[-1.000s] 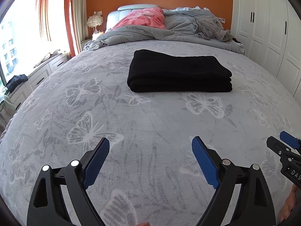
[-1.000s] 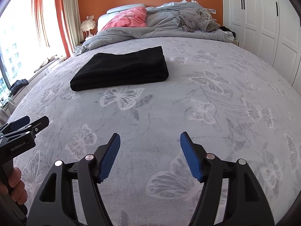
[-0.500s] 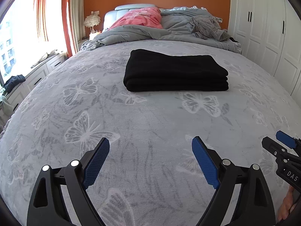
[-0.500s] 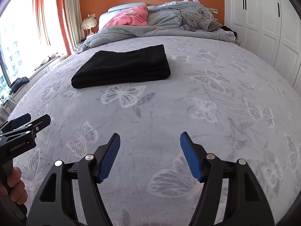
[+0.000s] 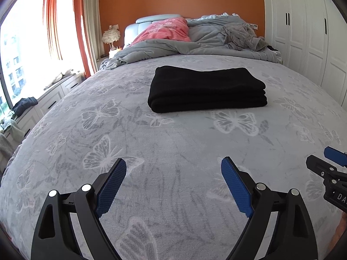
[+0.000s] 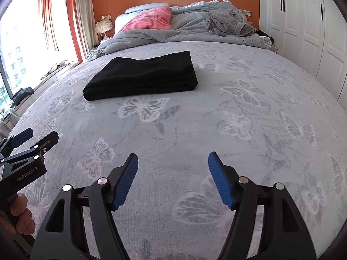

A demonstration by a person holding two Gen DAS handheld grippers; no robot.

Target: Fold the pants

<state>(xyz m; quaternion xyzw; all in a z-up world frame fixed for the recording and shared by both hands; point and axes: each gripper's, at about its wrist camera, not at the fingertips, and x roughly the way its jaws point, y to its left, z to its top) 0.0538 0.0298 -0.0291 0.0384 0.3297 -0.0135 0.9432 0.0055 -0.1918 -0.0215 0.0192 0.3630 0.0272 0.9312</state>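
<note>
Little has moved since a second ago: the left gripper sits tilted slightly higher. Its fingers spread wide, empty. Farther up the bed, the folded black pants lie flat. Rightward, the right gripper gapes, empty.

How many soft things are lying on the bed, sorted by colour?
Black: 1, the folded pants
Pink: 1, the pillow
Grey: 2, the rumpled duvet and the crumpled garment on it
Total: 4
</note>
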